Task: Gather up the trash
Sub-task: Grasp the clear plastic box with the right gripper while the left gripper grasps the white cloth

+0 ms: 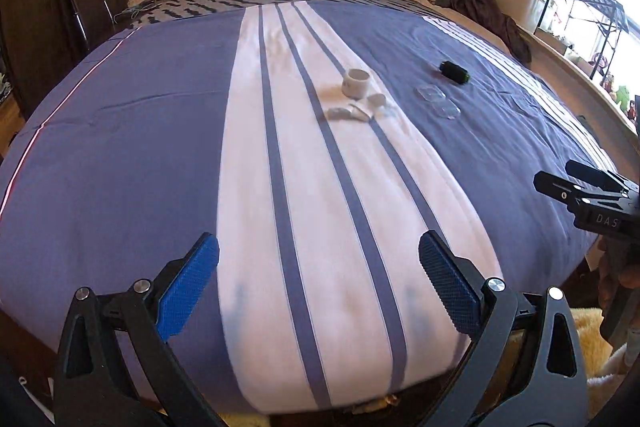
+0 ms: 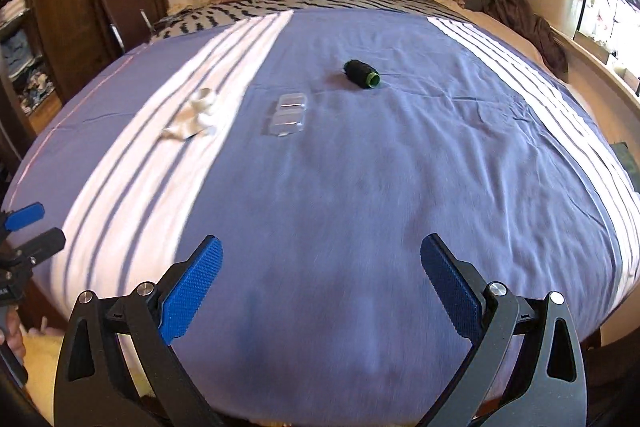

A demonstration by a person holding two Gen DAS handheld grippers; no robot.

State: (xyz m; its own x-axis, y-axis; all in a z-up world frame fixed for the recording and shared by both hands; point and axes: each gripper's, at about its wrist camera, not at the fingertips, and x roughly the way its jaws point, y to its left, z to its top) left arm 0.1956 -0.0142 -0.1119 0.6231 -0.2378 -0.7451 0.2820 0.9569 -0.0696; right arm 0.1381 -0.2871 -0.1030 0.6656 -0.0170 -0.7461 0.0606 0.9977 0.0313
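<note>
Over the bed (image 1: 120,147) I am holding both my left hand-held gripper (image 1: 319,283) and right hand-held gripper (image 2: 322,283) wide apart, empty, facing white scraps (image 1: 352,113).

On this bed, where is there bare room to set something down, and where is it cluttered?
Free: the whole near half of the bedspread, from both open grippers up to the litter. Crowded: mid-bed, where the white cup, crumpled white scraps, clear plastic case and black thread spool lie.
</note>
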